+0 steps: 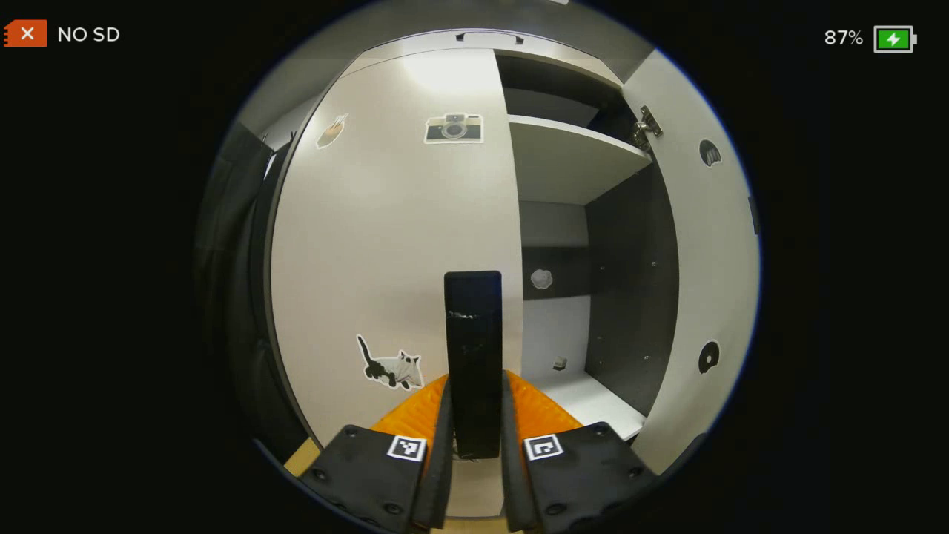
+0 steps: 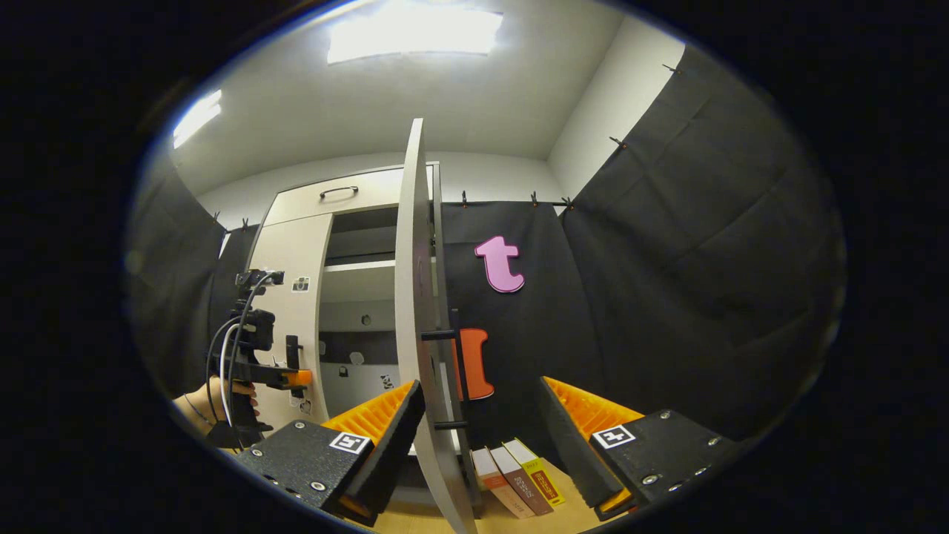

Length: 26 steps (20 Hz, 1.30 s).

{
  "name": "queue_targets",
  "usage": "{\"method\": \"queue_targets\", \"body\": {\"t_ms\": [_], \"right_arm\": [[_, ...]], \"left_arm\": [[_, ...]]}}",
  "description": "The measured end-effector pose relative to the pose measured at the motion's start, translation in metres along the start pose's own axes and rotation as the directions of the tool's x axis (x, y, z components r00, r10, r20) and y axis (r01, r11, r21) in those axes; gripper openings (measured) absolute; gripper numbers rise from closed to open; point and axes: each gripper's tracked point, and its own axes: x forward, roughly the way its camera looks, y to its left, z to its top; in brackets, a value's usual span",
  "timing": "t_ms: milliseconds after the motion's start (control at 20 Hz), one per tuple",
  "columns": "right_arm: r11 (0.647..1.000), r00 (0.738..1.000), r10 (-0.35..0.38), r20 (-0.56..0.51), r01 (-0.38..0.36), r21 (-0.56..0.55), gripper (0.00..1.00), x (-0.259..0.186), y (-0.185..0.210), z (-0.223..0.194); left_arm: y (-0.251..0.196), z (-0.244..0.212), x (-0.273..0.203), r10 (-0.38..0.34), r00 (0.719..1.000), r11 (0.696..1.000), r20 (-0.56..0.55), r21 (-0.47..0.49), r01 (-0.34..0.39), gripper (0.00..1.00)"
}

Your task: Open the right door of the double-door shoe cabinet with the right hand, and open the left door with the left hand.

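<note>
Left gripper [image 1: 474,415] sits nearest the lens in the left gripper view, its two fingers closed around the black vertical left door handle [image 1: 473,356], one finger each side and both seemingly touching it. The left door [image 1: 385,245] is shut or nearly so, flat across the cabinet's left half. The right door [image 1: 704,259] already hangs wide open, with the shelf [image 1: 571,159] and dark interior exposed.

In the right gripper view the right gripper [image 2: 474,423] is spread open with the right door's edge [image 2: 411,297] standing between the fingers, nearer the left finger; whether that finger touches the door I cannot tell. The right door handle [image 2: 454,371] is on the door's far face. The left gripper [image 2: 285,377] shows farther off, at the left door.

Step in hand, I judge: pull the left door open. Keep the grip firm, draw back along the hinge arc, not straight out, so the handle doesn't slip or twist. Right side looks done; keep that gripper clear of the door.
</note>
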Motion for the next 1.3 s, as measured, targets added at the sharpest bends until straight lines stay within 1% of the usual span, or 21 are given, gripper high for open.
{"method": "queue_targets", "body": {"t_ms": [100, 150, 300, 400, 550, 700, 850, 1050, 1150, 1300], "right_arm": [[1.000, 1.000, 0.000, 0.002, 0.000, -0.013, 0.93, -0.002, 0.003, 0.001], [1.000, 1.000, 0.002, 0.002, -0.002, -0.015, 0.93, -0.002, 0.006, 0.003], [1.000, 1.000, 0.026, -0.001, -0.026, -0.004, 0.93, -0.010, 0.024, 0.005], [0.999, 0.999, 0.042, 0.002, -0.042, -0.008, 0.93, -0.012, 0.037, 0.009], [0.998, 0.998, 0.063, 0.007, -0.063, -0.024, 0.93, -0.022, 0.057, 0.012], [0.996, 0.996, 0.085, 0.025, -0.084, -0.026, 0.93, -0.028, 0.076, 0.021], [0.994, 0.994, 0.108, 0.032, -0.107, -0.029, 0.93, -0.030, 0.093, 0.025], [0.990, 0.990, 0.136, 0.022, -0.135, -0.037, 0.93, -0.031, 0.111, 0.023], [0.989, 0.989, 0.146, 0.021, -0.145, -0.035, 0.93, -0.033, 0.119, 0.022], [0.986, 0.987, 0.160, 0.018, -0.160, -0.038, 0.93, -0.032, 0.128, 0.022]], "left_arm": [[0.000, -0.001, -0.008, -0.027, 1.000, 1.000, 0.005, 0.005, 0.027, 0.19], [0.000, -0.002, -0.012, -0.058, 0.998, 0.998, 0.012, 0.004, 0.058, 0.14], [0.007, -0.002, -0.047, -0.148, 0.989, 0.989, 0.020, -0.023, 0.149, 0.11], [0.016, -0.002, -0.072, -0.181, 0.983, 0.982, 0.032, -0.044, 0.182, 0.11], [0.028, -0.004, -0.103, -0.206, 0.978, 0.978, 0.042, -0.029, 0.207, 0.11], [0.045, -0.003, -0.126, -0.205, 0.978, 0.977, 0.045, -0.052, 0.208, 0.11], [0.059, -0.004, -0.144, -0.200, 0.979, 0.978, 0.045, -0.048, 0.202, 0.10], [0.069, -0.001, -0.166, -0.172, 0.984, 0.985, 0.053, -0.025, 0.173, 0.10], [0.075, 0.001, -0.170, -0.161, 0.985, 0.986, 0.063, -0.043, 0.164, 0.08], [0.090, 0.000, -0.177, -0.132, 0.989, 0.990, 0.071, -0.037, 0.135, 0.07]]}}
